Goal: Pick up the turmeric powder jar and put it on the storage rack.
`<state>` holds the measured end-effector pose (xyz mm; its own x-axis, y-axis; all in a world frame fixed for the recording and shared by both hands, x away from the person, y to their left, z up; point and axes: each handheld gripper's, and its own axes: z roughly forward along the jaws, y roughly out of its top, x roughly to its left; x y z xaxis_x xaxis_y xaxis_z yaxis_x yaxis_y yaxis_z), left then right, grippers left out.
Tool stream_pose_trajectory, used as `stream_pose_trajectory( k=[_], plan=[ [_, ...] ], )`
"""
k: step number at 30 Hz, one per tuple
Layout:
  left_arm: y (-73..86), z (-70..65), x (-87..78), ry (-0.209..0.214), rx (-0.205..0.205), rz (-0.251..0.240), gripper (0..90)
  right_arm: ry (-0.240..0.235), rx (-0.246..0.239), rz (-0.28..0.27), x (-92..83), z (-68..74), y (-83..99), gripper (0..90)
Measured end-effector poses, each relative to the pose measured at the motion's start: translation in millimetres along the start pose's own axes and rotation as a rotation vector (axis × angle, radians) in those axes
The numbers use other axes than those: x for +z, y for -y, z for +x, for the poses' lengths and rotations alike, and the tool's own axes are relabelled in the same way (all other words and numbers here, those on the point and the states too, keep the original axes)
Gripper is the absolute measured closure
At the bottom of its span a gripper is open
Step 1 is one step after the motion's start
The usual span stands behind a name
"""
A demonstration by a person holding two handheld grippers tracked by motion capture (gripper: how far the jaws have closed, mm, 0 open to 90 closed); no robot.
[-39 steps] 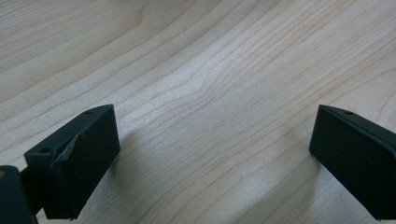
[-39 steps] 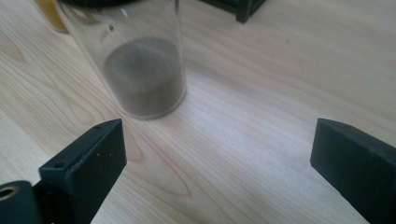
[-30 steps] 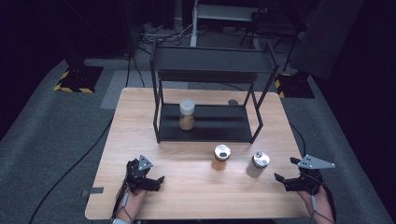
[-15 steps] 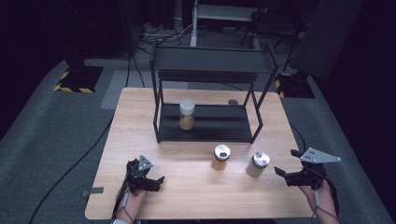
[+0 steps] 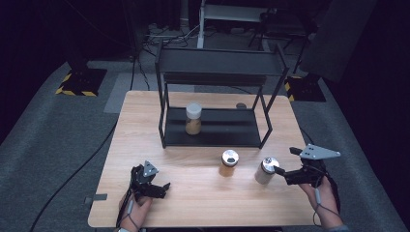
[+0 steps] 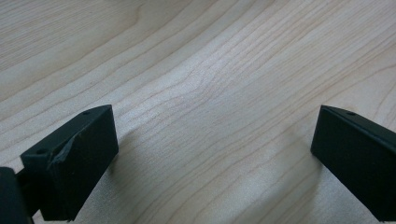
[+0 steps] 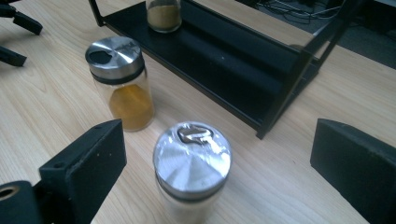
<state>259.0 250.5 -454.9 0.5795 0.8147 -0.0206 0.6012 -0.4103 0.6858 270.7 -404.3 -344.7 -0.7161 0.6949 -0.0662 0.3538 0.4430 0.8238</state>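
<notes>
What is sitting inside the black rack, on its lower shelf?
One jar with a white lid and tan powder stands upright on the lower shelf of the black rack, toward its left end. The rest of that shelf looks bare. The top tray's contents are hidden by its wall.

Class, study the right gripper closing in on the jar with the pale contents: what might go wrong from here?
1. The right gripper is open with the pale jar between its jaws but off-centre, nearer one jaw; closing could tip it.
2. The amber jar stands close beside it; a wide swing might knock it.
3. The rack post is near; lifting toward the shelf could clip it.
</notes>
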Motion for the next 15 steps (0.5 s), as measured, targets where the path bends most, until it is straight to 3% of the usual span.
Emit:
stream_pose_trajectory(
  k=[15],
  plan=[
    [0.0, -0.2, 0.3, 0.0, 0.0, -0.001, 0.0, -0.064, -0.041, 0.01, 38.0, 10.0, -35.4, 3.2]
  ],
)
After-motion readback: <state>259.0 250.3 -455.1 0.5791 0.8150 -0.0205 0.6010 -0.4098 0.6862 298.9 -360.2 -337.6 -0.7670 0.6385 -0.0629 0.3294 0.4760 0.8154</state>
